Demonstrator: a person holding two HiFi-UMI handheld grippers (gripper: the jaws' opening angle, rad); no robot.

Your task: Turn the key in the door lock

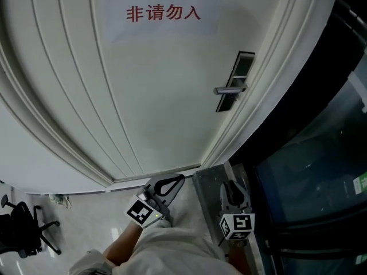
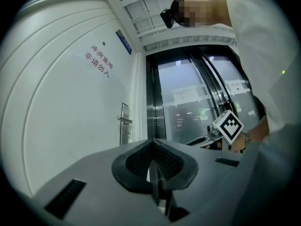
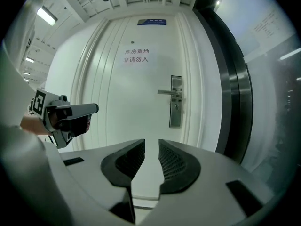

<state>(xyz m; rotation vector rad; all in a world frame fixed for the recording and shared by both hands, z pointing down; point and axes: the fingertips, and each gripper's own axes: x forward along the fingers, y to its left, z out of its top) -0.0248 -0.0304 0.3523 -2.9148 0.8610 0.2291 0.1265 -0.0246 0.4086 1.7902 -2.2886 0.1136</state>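
The door lock (image 3: 176, 108) is a narrow metal plate standing upright near the right edge of the white door (image 3: 131, 93), its long axis vertical. A lever handle (image 3: 165, 92) juts level from the plate's upper part toward the door's middle. A small fitting shows below the lever, but it is too small to tell whether it is a key.

The lock lies ahead of the right gripper (image 3: 150, 161), higher than its jaw line and slightly to the right, and well apart from it. That gripper looks the nearer one, since the lock is on its side. Its jaws stand partly apart with nothing between them, and it faces the door squarely. The left gripper (image 2: 153, 161) has its jaws pressed together, empty. It is held low by the body and angled across toward the door's edge and the glass wall (image 2: 197, 102) beside it.
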